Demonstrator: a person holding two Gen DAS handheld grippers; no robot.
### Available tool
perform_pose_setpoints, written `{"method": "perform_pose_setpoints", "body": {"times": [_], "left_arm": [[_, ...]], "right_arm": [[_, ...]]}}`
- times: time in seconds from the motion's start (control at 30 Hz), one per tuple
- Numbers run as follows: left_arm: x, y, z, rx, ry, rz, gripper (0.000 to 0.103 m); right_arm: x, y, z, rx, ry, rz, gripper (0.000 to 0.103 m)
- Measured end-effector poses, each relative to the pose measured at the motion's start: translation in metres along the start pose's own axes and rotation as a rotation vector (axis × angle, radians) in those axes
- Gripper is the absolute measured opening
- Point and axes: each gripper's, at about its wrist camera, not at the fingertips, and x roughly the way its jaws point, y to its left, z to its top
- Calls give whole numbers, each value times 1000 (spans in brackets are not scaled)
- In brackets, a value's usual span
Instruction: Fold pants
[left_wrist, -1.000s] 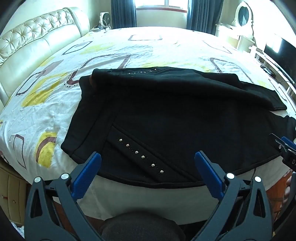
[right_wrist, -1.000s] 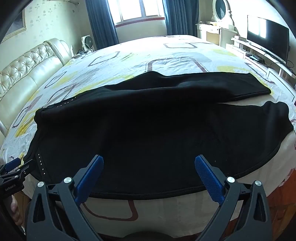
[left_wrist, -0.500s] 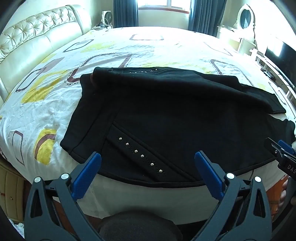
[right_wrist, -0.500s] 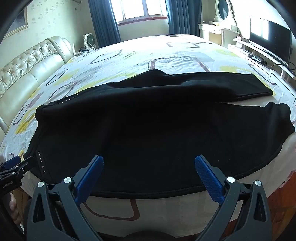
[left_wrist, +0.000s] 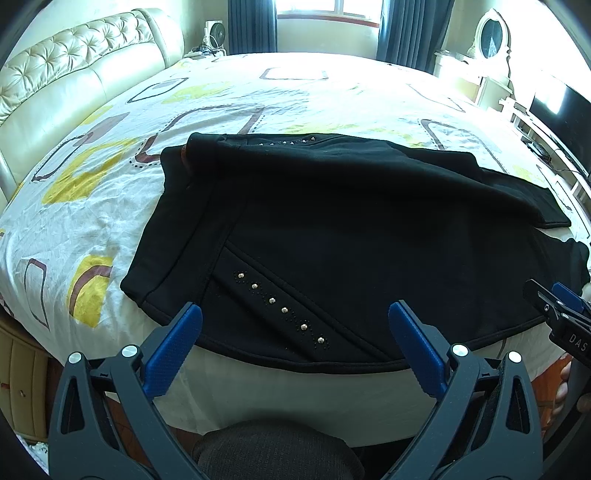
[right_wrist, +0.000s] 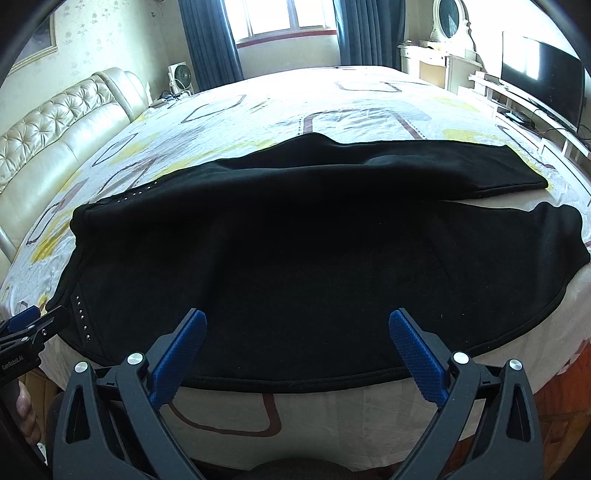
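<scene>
Left wrist: left tool (left_wrist: 293, 332) agape, empty.

one pair of black pants (left_wrist: 351, 236), one bed (left_wrist: 110, 206), two grippers: left gripper (left_wrist: 295, 332), right gripper (right_wrist: 297, 339).

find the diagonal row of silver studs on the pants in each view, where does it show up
Left wrist: the stud row runs diagonally low in the centre, between the left claw's blue fingers, on the black pants.
Right wrist: the same row sits at the far left edge, running steeply down the pants' corner.
Shared landmark: the tufted cream headboard, upper left in both.
</scene>
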Motion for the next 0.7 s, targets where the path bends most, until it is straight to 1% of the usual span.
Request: {"method": "perform_pose_setpoints", "body": {"times": [0.7], "left_arm": [[0,1,0,-3,4,-1,101]], "right_arm": [[3,2,-2,-3,12,5,99]]}}
